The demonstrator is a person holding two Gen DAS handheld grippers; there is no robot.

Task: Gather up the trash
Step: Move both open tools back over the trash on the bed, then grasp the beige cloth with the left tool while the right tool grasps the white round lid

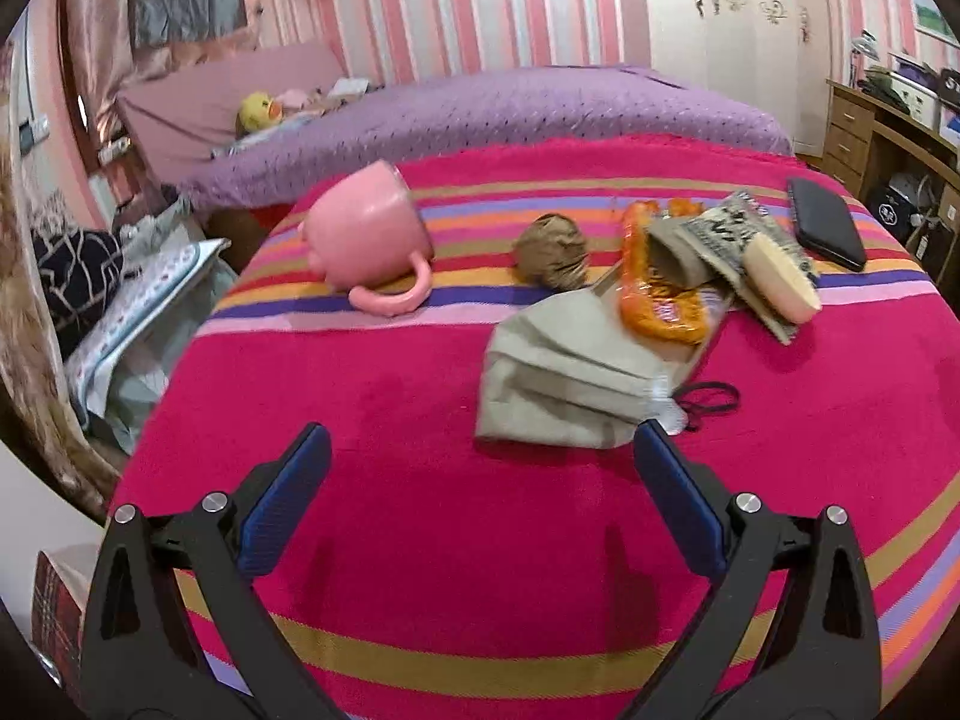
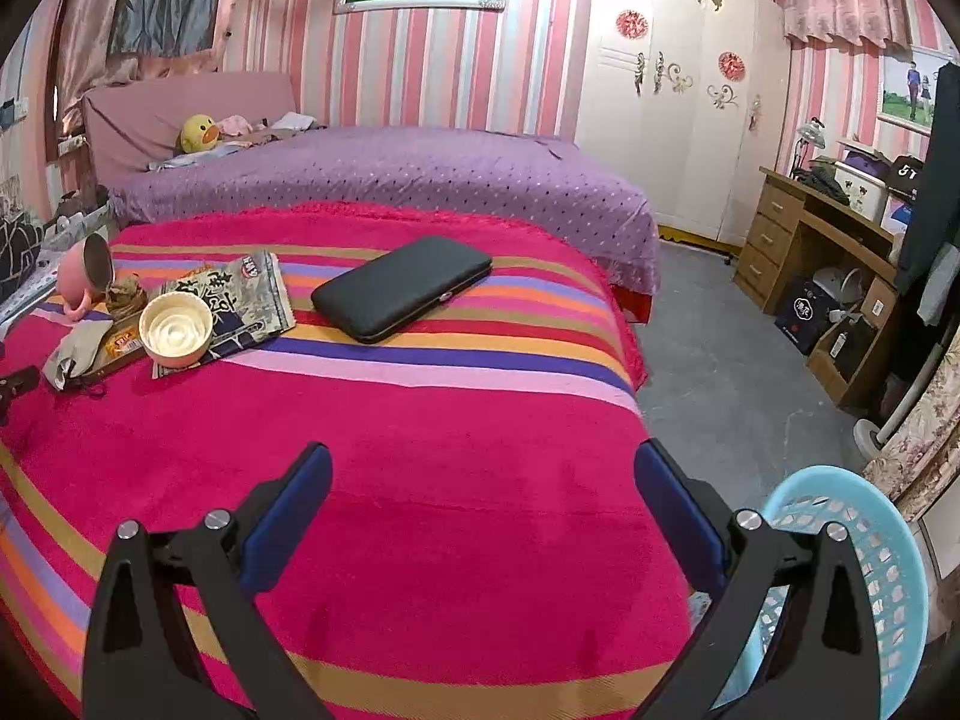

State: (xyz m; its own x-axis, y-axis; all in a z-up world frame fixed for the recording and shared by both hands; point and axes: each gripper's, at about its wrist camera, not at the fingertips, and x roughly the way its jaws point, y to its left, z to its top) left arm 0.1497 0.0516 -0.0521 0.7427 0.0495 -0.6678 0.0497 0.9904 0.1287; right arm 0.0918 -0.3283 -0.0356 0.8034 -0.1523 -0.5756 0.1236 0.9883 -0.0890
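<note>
A heap of trash lies on the striped red blanket [image 1: 372, 408]: a grey face mask [image 1: 564, 378], an orange snack wrapper [image 1: 654, 294], a printed grey packet [image 1: 738, 228] and a crumpled brown paper ball [image 1: 552, 249]. A cream round lid [image 1: 780, 276] rests on the packet. My left gripper [image 1: 480, 450] is open, just short of the mask, with its right finger near the mask's ear loop. In the right wrist view the heap sits far left, with the packet [image 2: 240, 294] and the cream lid [image 2: 175, 327]. My right gripper [image 2: 483, 468] hangs open over bare blanket.
A pink mug [image 1: 372, 234] lies tipped left of the paper ball. A black case [image 2: 402, 285] lies on the blanket right of the heap. A light blue plastic basket [image 2: 864, 570] stands on the floor at the bed's right. A wooden desk [image 2: 804, 240] lines the right wall.
</note>
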